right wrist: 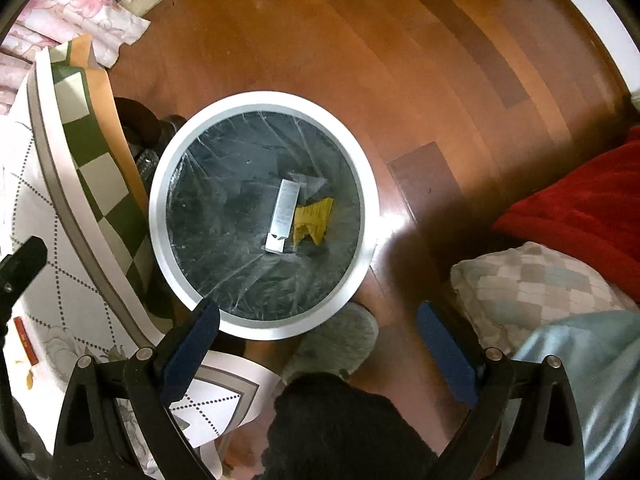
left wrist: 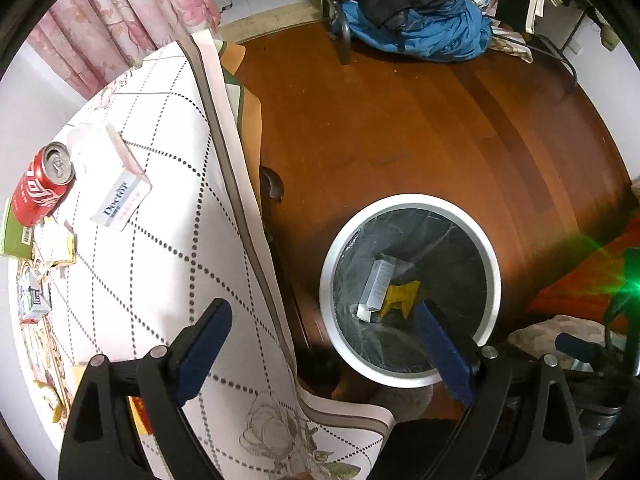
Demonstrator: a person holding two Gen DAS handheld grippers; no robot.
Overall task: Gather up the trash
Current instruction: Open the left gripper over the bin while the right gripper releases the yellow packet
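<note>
A round white trash bin (left wrist: 408,200) (right wrist: 264,98) with a dark plastic liner stands on the wooden floor beside the table. At its bottom lie a white carton (left wrist: 376,288) (right wrist: 284,216) and a yellow wrapper (left wrist: 400,296) (right wrist: 314,220). My left gripper (left wrist: 320,312) hangs open and empty over the table's edge and the bin's near side. My right gripper (right wrist: 318,312) points straight down at the bin's near rim, open with nothing between its fingers. On the tablecloth sit a red cola can (left wrist: 40,184), a white "Doctor" box (left wrist: 120,200), a green carton (left wrist: 16,236) and a small box (left wrist: 34,300).
The tablecloth (left wrist: 172,240) droops over the table edge left of the bin. A grey slipper (right wrist: 336,344) lies just below the bin. A red blanket (right wrist: 580,200) and checked pillow (right wrist: 540,288) lie right. Blue clothing (left wrist: 420,32) is heaped at the far side.
</note>
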